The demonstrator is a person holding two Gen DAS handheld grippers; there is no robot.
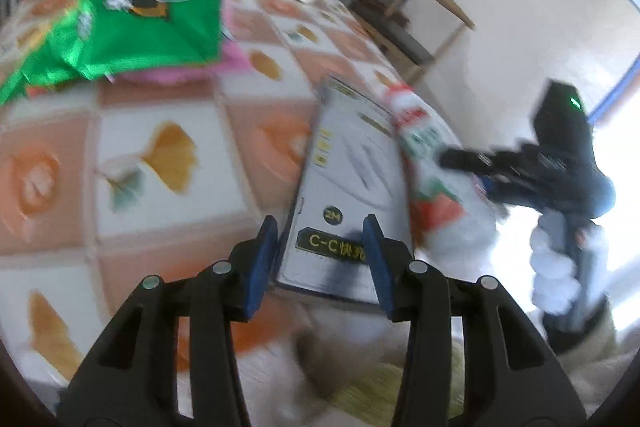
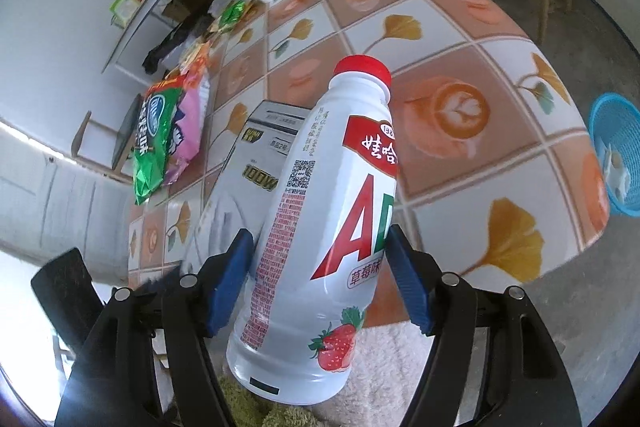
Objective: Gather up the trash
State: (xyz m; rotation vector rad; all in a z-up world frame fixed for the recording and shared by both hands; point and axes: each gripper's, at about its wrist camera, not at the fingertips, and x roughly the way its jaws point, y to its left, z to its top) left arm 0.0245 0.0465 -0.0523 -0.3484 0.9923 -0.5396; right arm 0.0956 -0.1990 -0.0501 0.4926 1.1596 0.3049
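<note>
Two grips could fail here: the right gripper clamps its pads on a tilted, glossy white bottle that may slide out, while the left gripper, jaws part-open, straddles a flat grey box at the table edge; through the blur, contact seems doubtful, so the box could tip off. Snack bags clutter the patterned cloth; a blue basket waits on the floor.

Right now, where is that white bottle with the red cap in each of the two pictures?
Left wrist view: the bottle lies right of centre, beside the grey box, with the right gripper at it.
Right wrist view: the bottle fills the centre, between the blue pads.
Shared landmark: the green snack bag.
</note>
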